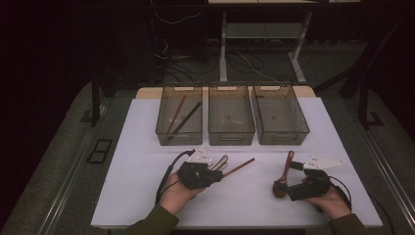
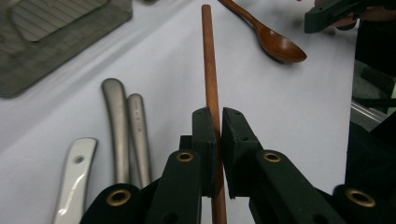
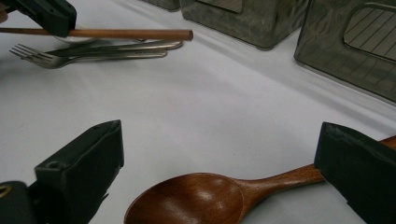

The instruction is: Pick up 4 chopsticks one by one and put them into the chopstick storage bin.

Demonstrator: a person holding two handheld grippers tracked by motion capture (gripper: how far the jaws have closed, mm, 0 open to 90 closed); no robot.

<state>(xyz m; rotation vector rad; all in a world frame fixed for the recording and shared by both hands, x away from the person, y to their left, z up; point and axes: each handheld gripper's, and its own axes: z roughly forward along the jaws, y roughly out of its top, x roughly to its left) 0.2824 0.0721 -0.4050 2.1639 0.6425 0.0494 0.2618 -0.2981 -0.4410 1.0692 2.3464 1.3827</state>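
Across the table (image 1: 147,196), toward its far edge, three bins stand in a row. The left bin (image 1: 179,115) holds two sticks leaning inside; the middle bin (image 1: 231,115) and right bin (image 1: 280,115) sit beside it, close together.

Nearer the front edge, left of centre, the left gripper (image 1: 219,175) has its jaws clenched on a brown chopstick (image 2: 211,70), which runs on past the jaws toward the bins. In the left gripper view the stick is pinched between both pads.

Toward the front right, the right gripper (image 1: 283,190) is spread wide, one jaw on each side of a wooden spoon (image 3: 205,198). That spoon lies flat on the table, bowl toward the front edge, handle pointing at the bins; whether a jaw touches the handle I cannot tell.

Just beside the chopstick lie metal handles (image 2: 126,130) and a white handle (image 2: 74,172). A fork (image 3: 56,58) lies under the stick in the right gripper view.
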